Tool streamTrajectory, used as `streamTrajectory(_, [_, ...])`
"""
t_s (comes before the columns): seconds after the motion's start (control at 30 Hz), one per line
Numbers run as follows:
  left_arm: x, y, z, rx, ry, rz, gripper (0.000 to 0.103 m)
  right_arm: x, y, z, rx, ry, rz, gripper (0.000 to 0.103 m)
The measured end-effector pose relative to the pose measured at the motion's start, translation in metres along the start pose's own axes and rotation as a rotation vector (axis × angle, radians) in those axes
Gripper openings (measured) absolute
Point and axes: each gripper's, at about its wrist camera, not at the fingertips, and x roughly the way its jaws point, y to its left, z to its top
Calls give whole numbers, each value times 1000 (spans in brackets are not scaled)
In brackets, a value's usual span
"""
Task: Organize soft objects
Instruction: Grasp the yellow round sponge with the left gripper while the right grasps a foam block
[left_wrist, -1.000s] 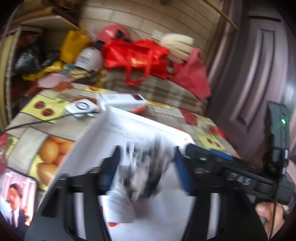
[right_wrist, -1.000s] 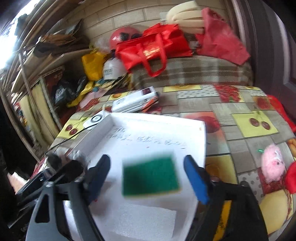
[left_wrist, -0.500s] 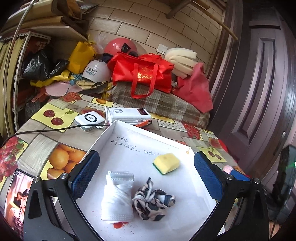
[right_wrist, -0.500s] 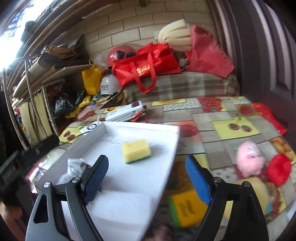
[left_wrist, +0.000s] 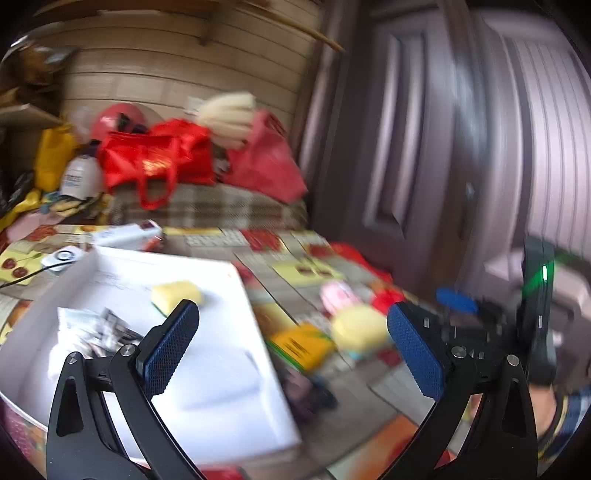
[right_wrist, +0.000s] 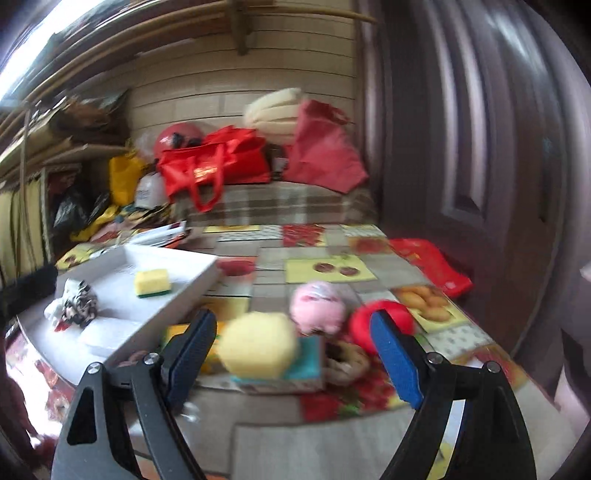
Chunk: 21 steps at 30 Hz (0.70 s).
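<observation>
Right gripper (right_wrist: 291, 349) is spread wide and holds nothing. The pale yellow sponge (right_wrist: 258, 349) sits just beyond the gap between its fingers, slightly left of centre, resting on a teal-and-yellow box (right_wrist: 295, 373) near the front of the fruit-print tablecloth (right_wrist: 325, 267). Not touching the pads. Sponge looks blocky, no clear long axis through the blur.

Left gripper (left_wrist: 291, 345) is also spread fully with nothing in it; its jaws have just been opening. It hangs over the right edge of the white tray (left_wrist: 229, 387), so the loose pile lies to its right and beyond.

In the tray: yellow-green scrub sponge (right_wrist: 151, 282) mid-tray, black-and-white patterned cloth (right_wrist: 79, 302) at the near left, white foam sheet (right_wrist: 110, 332) at the near edge. Still out on the cloth: pink plush toy (right_wrist: 319, 306), red soft ball (right_wrist: 380, 323) to its right, a brownish ring-shaped item (right_wrist: 349, 360) near the box, too blurred to name.

Judgement: the right hand is nearer and already lined up on the pale yellow sponge; the next grab likely needs only a short push forward, then a carry left to the tray.
</observation>
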Motion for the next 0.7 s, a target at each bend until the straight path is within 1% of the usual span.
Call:
streamTrajectory(0.03, [4, -8, -2, 27, 32, -12, 103, -1, -7, -1, 24, 5, -10, 85])
streamTrajectory(0.07, [5, -13, -2, 45, 42, -16, 103, -3, -16, -2, 52, 11, -24, 85])
streamTrajectory(0.13, [3, -21, -2, 77, 30, -13, 103, -4, -28, -4, 85, 25, -44, 85])
streamTrajectory(0.2, [2, -22, -3, 78, 31, -13, 103, -7, -39, -6, 95, 43, -72, 85])
streamTrajectory(0.3, [11, -15, -5, 44, 93, -3, 103, -13, -64, -10, 119, 61, -136, 85])
streamTrajectory(0.4, [15, -16, -9, 47, 126, -13, 103, -20, -97, -14, 171, 79, -205, 85])
streamTrajectory(0.5, [20, -33, -13, 129, 154, -14, 103, -26, -133, -18, 224, 100, -269, 85])
streamTrajectory(0.53, [22, -44, -16, 182, 169, -11, 103, -28, -147, -19, 247, 111, -287, 85])
streamTrajectory(0.57, [24, -51, -19, 220, 180, -12, 103, -30, -157, -21, 267, 122, -294, 85])
streamTrajectory(0.63, [30, -66, -23, 277, 203, -26, 103, -29, -174, -24, 306, 159, -273, 85])
streamTrajectory(0.7, [40, -74, -24, 252, 227, -64, 103, -22, -184, -28, 332, 224, -191, 85])
